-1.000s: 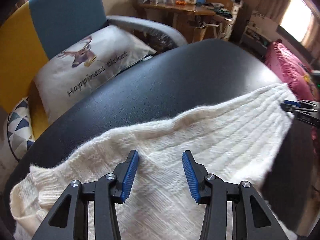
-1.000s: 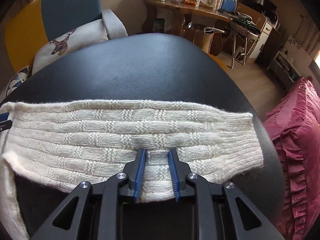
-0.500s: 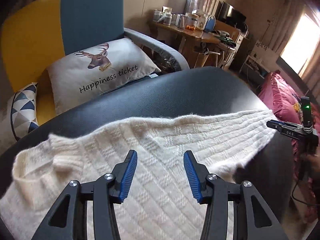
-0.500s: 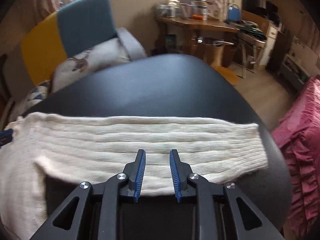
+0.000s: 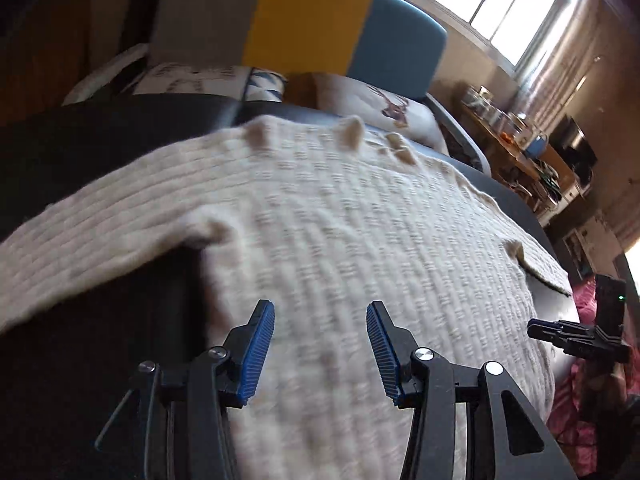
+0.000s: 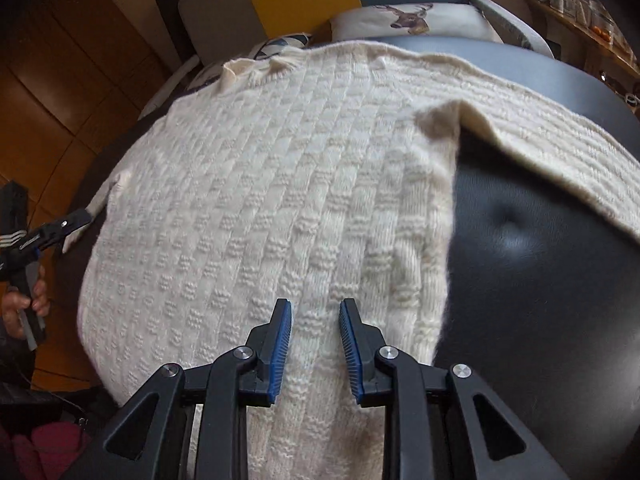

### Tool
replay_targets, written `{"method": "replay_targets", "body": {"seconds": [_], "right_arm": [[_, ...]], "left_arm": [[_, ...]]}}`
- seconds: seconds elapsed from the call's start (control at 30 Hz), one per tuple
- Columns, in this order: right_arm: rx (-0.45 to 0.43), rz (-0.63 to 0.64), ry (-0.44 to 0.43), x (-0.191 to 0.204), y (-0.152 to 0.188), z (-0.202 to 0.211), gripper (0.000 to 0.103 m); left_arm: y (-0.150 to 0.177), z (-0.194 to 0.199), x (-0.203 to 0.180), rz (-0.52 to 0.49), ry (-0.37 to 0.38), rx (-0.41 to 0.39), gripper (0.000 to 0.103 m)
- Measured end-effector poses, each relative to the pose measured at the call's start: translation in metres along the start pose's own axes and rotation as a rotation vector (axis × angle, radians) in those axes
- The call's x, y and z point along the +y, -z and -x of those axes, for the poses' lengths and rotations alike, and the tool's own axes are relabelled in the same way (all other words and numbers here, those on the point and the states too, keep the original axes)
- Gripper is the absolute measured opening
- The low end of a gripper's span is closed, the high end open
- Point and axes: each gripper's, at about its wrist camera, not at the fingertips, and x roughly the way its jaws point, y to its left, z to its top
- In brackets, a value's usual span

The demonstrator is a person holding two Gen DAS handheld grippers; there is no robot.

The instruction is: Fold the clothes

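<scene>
A cream knitted sweater (image 5: 360, 220) lies spread flat on a black padded table (image 5: 80, 148), one sleeve stretched out to each side. My left gripper (image 5: 320, 312) is open and empty, hovering over the sweater's lower body. My right gripper (image 6: 315, 308) is open with a narrow gap, empty, over the sweater (image 6: 260, 200) near its hem. The right sleeve (image 6: 560, 140) runs out over the table (image 6: 540, 280). The right gripper shows at the edge of the left wrist view (image 5: 536, 326), the left gripper in the right wrist view (image 6: 76, 220).
A yellow and blue armchair (image 5: 340, 20) with a deer cushion (image 5: 392, 108) stands behind the table. A wooden desk with jars (image 5: 508, 132) is at the far right. A pink bedspread (image 5: 592, 300) lies beyond the table's right edge. Wooden cabinets (image 6: 60, 80) stand at left.
Both grippers have swung from the sleeve side to the sweater's hem side, now looking up along the body. The right gripper has let the sleeve edge out of its fingers.
</scene>
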Motion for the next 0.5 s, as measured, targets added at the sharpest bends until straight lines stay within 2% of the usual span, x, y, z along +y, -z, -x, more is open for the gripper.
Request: {"method": "replay_targets", "body": {"seconds": [0.07, 0.13, 0.2, 0.27, 0.37, 0.4, 0.43, 0.5], "right_arm": [[-0.009, -0.042, 0.002, -0.004, 0.008, -0.002, 0.025], [-0.029, -0.115, -0.037, -0.016, 0.012, -0.001, 0.023], [-0.043, -0.167, -0.069, -0.027, 0.012, 0.0, 0.023], [-0.042, -0.17, -0.063, -0.026, 0.011, 0.0, 0.02], [-0.036, -0.162, -0.043, -0.023, 0.009, -0.001, 0.02], [-0.031, -0.152, -0.03, -0.021, 0.008, -0.002, 0.02], [-0.026, -0.141, -0.017, -0.018, 0.006, -0.002, 0.02], [-0.004, -0.117, 0.034, -0.012, 0.006, -0.001, 0.02]], "left_arm": [[0.024, 0.013, 0.024, 0.04, 0.011, 0.012, 0.049], [0.049, 0.019, 0.036, 0.06, 0.033, 0.029, 0.049], [0.07, 0.02, 0.037, 0.069, 0.08, 0.048, 0.049], [0.082, 0.017, 0.031, 0.073, 0.115, 0.068, 0.049], [0.092, 0.017, 0.023, 0.061, 0.102, 0.05, 0.048], [0.092, 0.017, 0.02, 0.057, 0.089, 0.046, 0.026], [0.091, 0.016, 0.02, 0.064, 0.077, 0.048, 0.011], [0.088, 0.015, 0.022, 0.087, 0.055, 0.051, 0.01]]}}
